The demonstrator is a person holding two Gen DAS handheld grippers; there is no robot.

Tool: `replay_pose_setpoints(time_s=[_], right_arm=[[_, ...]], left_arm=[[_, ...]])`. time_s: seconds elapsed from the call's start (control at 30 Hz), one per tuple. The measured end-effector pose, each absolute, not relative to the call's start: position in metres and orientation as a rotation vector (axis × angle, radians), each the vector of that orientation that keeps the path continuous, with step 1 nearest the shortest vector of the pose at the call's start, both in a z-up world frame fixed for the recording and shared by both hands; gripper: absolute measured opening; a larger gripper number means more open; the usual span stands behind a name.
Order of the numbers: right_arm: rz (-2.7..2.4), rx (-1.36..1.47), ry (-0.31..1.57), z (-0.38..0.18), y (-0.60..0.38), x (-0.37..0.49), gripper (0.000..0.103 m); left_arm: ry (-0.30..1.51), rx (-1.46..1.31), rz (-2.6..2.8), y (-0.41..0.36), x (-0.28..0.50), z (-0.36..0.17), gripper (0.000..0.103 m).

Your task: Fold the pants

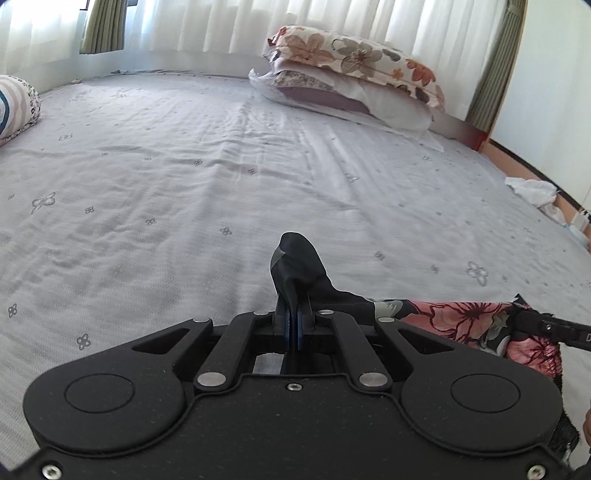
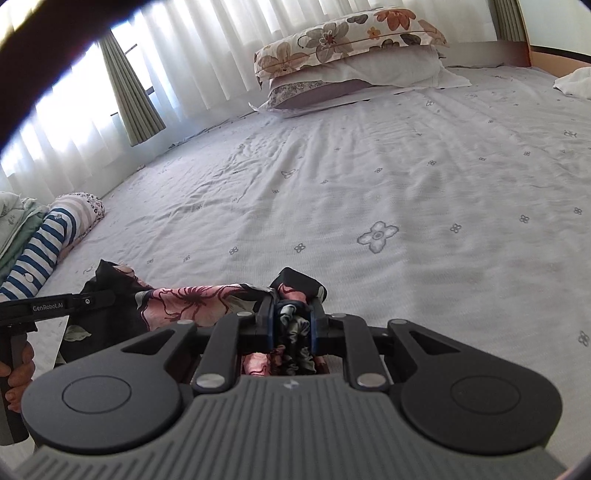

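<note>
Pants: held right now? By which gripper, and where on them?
Both. The left hand-held gripper pinches a black edge of the pants; the right hand-held gripper clamps a bunched floral fold.

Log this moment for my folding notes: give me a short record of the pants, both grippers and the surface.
garment: floral pants, black with pink flowers
left gripper: shut on a black edge of the pants
right gripper: shut on a bunched part of the pants
pants state: stretched between the two grippers
surface: bed with pale patterned sheet
background: stacked pillows, curtains
</note>
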State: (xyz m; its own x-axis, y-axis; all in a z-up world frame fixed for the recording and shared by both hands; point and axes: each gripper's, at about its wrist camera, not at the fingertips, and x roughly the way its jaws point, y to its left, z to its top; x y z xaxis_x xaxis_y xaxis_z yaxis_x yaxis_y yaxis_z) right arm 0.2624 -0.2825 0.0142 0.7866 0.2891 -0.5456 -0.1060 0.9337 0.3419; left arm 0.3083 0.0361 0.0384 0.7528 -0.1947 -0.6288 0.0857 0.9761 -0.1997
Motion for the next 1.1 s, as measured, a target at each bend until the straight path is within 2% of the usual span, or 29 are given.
replay_pose_setpoints(time_s=[0.23, 0.27, 0.3, 0.33, 0.4, 0.43, 0.47, 0.57, 0.83, 1.1], right_arm=[[0.185, 0.278, 0.662, -0.004, -0.273, 0.271, 0.023], [0.176, 0.273, 0.666, -0.006, -0.273, 0.272, 0.026], [0.163, 0.267, 0.668, -0.008, -0.272, 0.272, 0.044], [0.150, 0.261, 0.670, -0.008, -0.271, 0.271, 0.057], [0.129, 0.247, 0.663, -0.005, -0.270, 0.266, 0.068], [0.130, 0.239, 0.653, -0.001, -0.270, 0.261, 0.072], [0.128, 0.228, 0.643, 0.003, -0.270, 0.255, 0.074], [0.109, 0.166, 0.608, 0.017, -0.266, 0.234, 0.079], [0.089, 0.041, 0.543, 0.037, -0.240, 0.152, 0.088], [0.060, -0.006, 0.508, 0.021, -0.212, 0.056, 0.090]], left_arm=[[0.746, -0.124, -0.107, 0.029, 0.317, 0.011, 0.007], [0.753, -0.108, -0.101, 0.027, 0.318, 0.009, 0.011], [0.759, -0.086, -0.091, 0.025, 0.318, 0.008, 0.013], [0.759, -0.064, -0.075, 0.023, 0.317, 0.009, 0.020], [0.762, -0.033, -0.039, 0.021, 0.313, 0.015, 0.032], [0.760, -0.019, -0.021, 0.020, 0.310, 0.019, 0.050], [0.753, -0.007, -0.008, 0.020, 0.306, 0.024, 0.064], [0.722, 0.014, 0.003, 0.021, 0.287, 0.037, 0.082], [0.641, 0.009, -0.019, 0.017, 0.191, 0.066, 0.088], [0.631, -0.007, -0.069, 0.002, 0.073, 0.057, 0.092]])
